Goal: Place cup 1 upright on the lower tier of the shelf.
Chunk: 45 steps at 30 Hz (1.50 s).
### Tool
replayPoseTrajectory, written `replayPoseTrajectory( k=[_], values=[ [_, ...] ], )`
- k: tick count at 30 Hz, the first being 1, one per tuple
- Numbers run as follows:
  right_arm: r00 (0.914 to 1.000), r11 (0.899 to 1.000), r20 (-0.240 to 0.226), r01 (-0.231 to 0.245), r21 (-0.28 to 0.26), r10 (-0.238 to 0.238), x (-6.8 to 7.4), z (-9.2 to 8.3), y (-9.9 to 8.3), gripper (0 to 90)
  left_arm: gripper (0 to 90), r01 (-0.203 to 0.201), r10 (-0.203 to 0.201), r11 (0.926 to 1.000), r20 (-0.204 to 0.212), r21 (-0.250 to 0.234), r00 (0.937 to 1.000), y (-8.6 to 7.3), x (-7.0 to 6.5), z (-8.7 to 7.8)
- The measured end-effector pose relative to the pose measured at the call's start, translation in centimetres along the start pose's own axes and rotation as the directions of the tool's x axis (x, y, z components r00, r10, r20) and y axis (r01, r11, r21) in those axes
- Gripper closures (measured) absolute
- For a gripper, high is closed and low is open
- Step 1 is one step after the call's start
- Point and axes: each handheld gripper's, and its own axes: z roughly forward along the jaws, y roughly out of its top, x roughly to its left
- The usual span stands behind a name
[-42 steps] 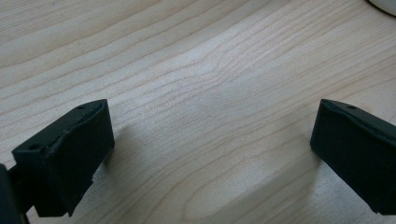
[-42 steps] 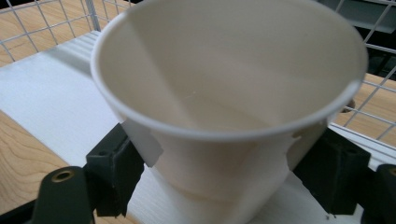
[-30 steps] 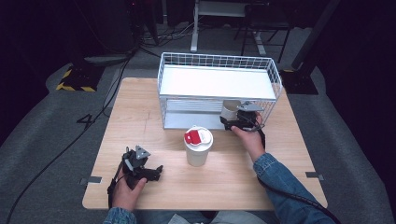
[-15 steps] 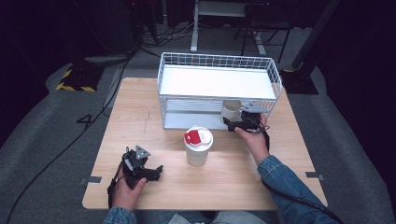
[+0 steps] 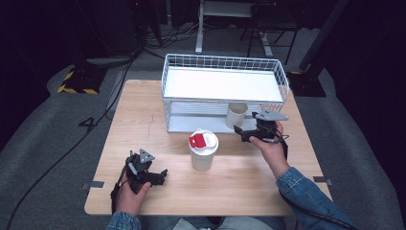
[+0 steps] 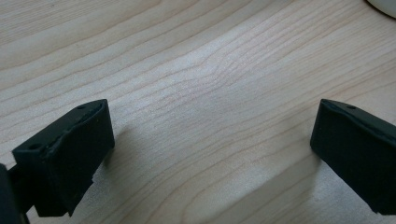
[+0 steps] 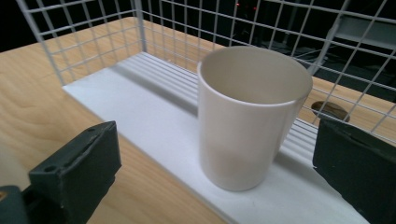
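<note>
One white cup (image 7: 252,116) stands upright on the wire rack's (image 5: 225,64) lower shelf near its right end, apart from the released right gripper (image 5: 248,134), jaws wide. One lidded cup (image 5: 203,149) stands mid-table (image 5: 143,110). The left gripper (image 5: 155,176), also released, rests near the front-left corner.

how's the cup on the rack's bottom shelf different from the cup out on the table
The shelf cup is open-topped with no lid; the table cup wears a white lid with a red tab. The shelf cup stands on the lower shelf of the white wire rack, in front of the right gripper; the table cup stands on the bare wooden table in front of the rack. Both are white and upright.
</note>
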Motion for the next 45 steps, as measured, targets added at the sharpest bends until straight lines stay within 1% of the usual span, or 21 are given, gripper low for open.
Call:
replayPoseTrajectory(
  k=[2, 9, 11, 13, 17, 20, 21, 24, 25, 27, 31, 33, 36, 38, 42, 45],
  values=[
    [0.9999, 1.000, -0.016, 0.007, -0.008, -0.007, 0.2, -0.7, 0.2, 1.7, 0.1, 0.002, -0.002, 1.0000, -0.001, 0.000, 1.0000, 0.0, 0.0, 0.0],
    [0.9978, 1.000, -0.063, 0.017, 0.001, -0.017, 0.8, -3.3, 0.4, 2.7, 0.1, 0.004, -0.004, 1.0000, -0.002, 0.001, 1.0000, 0.1, 0.0, 0.0],
    [0.9968, 1.000, -0.080, 0.011, 0.002, -0.011, 1.0, -4.0, 0.4, 3.2, 0.1, 0.004, -0.004, 1.0000, -0.002, 0.003, 1.0000, 0.1, 0.0, 0.1],
    [0.9953, 1.000, -0.096, 0.009, 0.002, -0.009, 1.1, -4.7, 0.3, 4.8, 0.1, 0.003, -0.003, 1.0000, -0.004, 0.000, 1.0000, 0.1, 0.0, 0.1],
    [0.9925, 1.000, -0.121, 0.019, 0.000, -0.019, 1.4, -6.1, 0.1, 5.3, 0.1, 0.010, -0.010, 1.0000, -0.011, 0.000, 0.9999, 0.2, -0.1, 0.2],
    [0.9899, 1.000, -0.141, 0.020, 0.011, -0.019, 1.5, -7.0, -0.2, 5.7, 0.1, 0.015, -0.015, 0.9999, -0.016, 0.001, 0.9998, 0.2, -0.1, 0.2],
    [0.9900, 1.000, -0.140, 0.018, 0.015, -0.016, 1.5, -7.3, -0.3, 5.9, 0.1, 0.015, -0.015, 0.9999, -0.016, 0.001, 0.9998, 0.2, -0.1, 0.2],
    [0.9886, 1.000, -0.150, 0.022, 0.020, -0.019, 1.5, -8.3, -0.7, 6.2, 0.1, 0.017, -0.017, 0.9999, -0.020, 0.000, 0.9997, 0.2, -0.2, 0.2],
    [0.9890, 0.999, -0.146, 0.025, 0.021, -0.021, 1.5, -8.6, -0.9, 6.2, 0.1, 0.023, -0.023, 0.9997, -0.022, 0.000, 0.9995, 0.2, -0.2, 0.2],
    [0.9880, 0.999, -0.152, 0.035, 0.025, -0.031, 1.5, -9.2, -1.2, 6.4, 0.1, 0.026, -0.026, 0.9997, -0.024, -0.002, 0.9994, 0.2, -0.3, 0.2],
    [0.9873, 0.999, -0.157, 0.032, 0.032, -0.026, 1.2, -10.4, -1.8, 6.9, 0.1, 0.029, -0.029, 0.9996, -0.026, -0.002, 0.9992, 0.2, -0.3, 0.2],
    [0.9877, 0.999, -0.154, 0.030, 0.036, -0.024, 1.1, -11.0, -2.3, 7.2, 0.1, 0.038, -0.038, 0.9993, -0.031, -0.003, 0.9988, 0.2, -0.4, 0.2],
    [0.9865, 0.998, -0.160, 0.043, 0.048, -0.035, 1.0, -11.8, -3.1, 8.7, 0.1, 0.045, -0.045, 0.9990, -0.039, -0.001, 0.9982, 0.2, -0.5, 0.2],
    [0.9863, 0.997, -0.161, 0.047, 0.061, -0.037, 0.9, -12.1, -3.8, 10.1, 0.1, 0.049, -0.049, 0.9988, -0.042, 0.000, 0.9979, 0.2, -0.6, 0.2],
    [0.9841, 0.995, -0.177, 0.030, 0.092, -0.014, 0.8, -12.4, -5.2, 10.9, 0.1, 0.057, -0.057, 0.9984, -0.050, -0.002, 0.9972, 0.2, -0.7, 0.2],
    [0.9848, 0.992, -0.173, 0.030, 0.124, -0.008, 0.9, -12.5, -6.3, 12.0, 0.2, 0.058, -0.058, 0.9983, -0.050, -0.003, 0.9970, 0.2, -0.9, 0.2]
  ],
)
